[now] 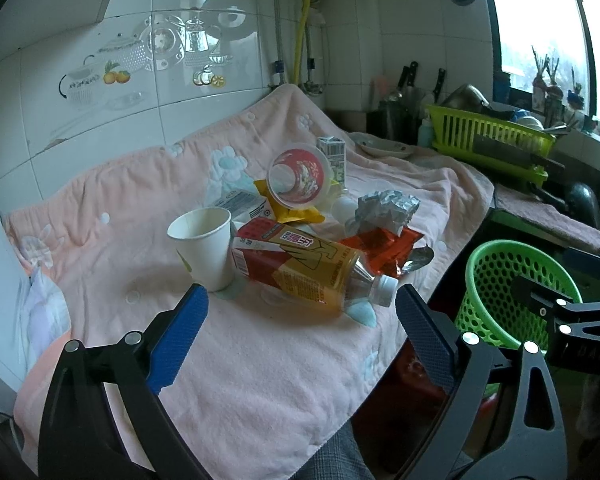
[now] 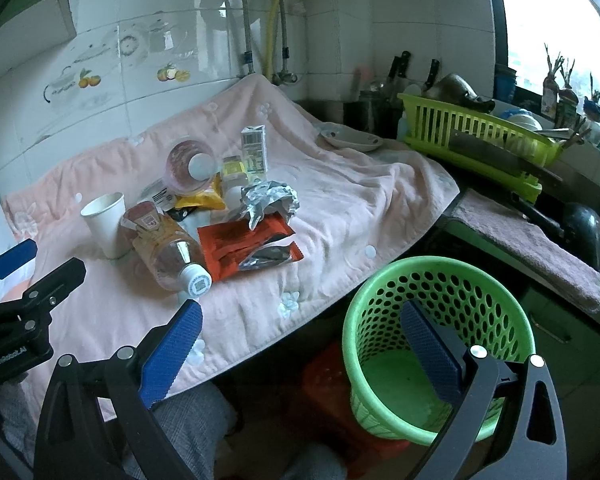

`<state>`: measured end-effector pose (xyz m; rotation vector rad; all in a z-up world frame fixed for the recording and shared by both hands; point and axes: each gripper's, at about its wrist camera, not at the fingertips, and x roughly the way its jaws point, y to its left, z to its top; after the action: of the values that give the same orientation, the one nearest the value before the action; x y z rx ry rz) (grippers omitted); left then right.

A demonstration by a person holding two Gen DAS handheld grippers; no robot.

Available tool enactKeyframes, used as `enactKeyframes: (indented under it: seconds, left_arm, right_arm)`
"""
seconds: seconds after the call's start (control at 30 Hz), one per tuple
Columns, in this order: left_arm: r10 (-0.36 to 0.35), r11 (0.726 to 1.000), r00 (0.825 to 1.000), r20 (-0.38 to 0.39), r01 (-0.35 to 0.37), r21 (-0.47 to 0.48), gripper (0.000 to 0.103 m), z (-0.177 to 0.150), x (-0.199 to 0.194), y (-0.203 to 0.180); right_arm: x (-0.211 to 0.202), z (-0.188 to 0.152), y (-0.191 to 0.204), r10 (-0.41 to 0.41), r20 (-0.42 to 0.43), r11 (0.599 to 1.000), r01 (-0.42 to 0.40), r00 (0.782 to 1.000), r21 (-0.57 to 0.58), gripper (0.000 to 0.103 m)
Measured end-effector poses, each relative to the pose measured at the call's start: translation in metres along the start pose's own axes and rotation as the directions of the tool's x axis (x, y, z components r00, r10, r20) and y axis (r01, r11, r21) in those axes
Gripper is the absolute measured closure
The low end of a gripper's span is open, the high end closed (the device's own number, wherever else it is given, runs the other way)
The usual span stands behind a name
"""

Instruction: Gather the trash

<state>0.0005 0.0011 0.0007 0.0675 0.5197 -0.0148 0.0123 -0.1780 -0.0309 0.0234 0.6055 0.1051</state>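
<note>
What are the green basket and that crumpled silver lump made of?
The green basket looks like moulded plastic, slightly glossy, with regular round holes through its wall. The crumpled silver lump looks like metal foil or foil-lined wrapping: sharp creases, shiny grey facets.

Lighting: cool, dim daylight is admitted through the window (image 1: pixel 548 20) at upper right, where the pane is blown out. Glare: soft reflections are carried by the wall tiles (image 1: pixel 204 32). Distortion: strong fisheye bending and dark vignetting are seen at all edges. Focus: fairly sharp centrally, softened outward.
</note>
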Motion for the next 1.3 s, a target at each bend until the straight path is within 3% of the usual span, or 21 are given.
enactKeyframes:
  seconds: [1.3]
  left_arm:
    - [0.005,1.0,1.0,-0.007,-0.005,-0.005,0.01,-0.0013,0.0079,0.0008]
  right_arm:
    - [0.0073,0.0,0.0065,0.013,-0.009,1.0,-0.013,1.0,-0.008,0.007]
